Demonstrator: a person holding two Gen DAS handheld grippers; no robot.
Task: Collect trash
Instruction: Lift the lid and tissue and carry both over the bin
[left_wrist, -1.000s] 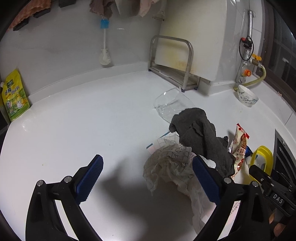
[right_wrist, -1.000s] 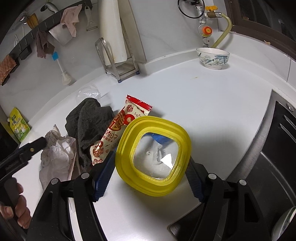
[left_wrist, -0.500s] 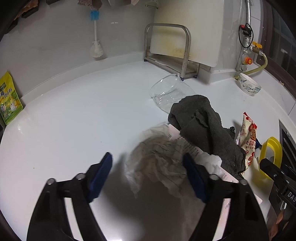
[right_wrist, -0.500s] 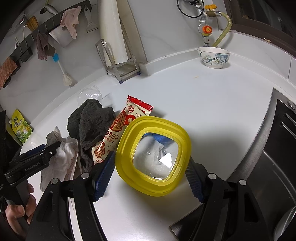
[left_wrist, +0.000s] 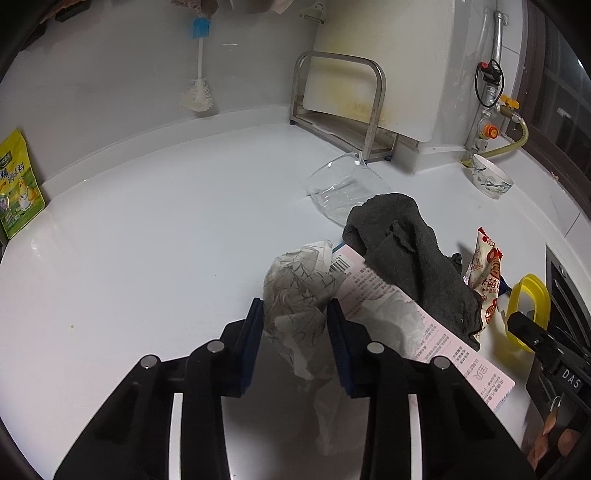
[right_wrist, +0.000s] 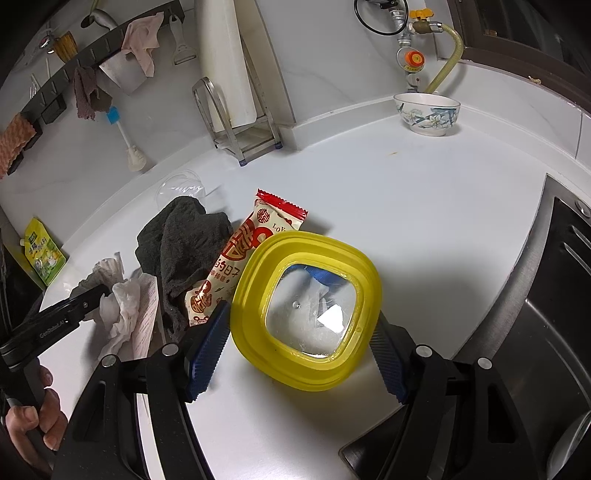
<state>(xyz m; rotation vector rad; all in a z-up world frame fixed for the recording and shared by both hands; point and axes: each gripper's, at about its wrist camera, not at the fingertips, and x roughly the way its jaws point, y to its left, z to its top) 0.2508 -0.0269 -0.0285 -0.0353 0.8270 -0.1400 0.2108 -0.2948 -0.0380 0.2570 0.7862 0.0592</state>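
Left gripper: jaws clamping the crumpled paper on the counter.
Right gripper: jaws gripping the yellow lid.
Snack wrapper: lying at 11 o'clock from the lid, against the grey cloth.

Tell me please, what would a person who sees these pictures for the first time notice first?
Probably the bright yellow container, held between the fingers of the right gripper near the sink edge. Next, the left gripper closed on a crumpled paper on the white counter. Between them lie a dark grey cloth and a red snack wrapper.
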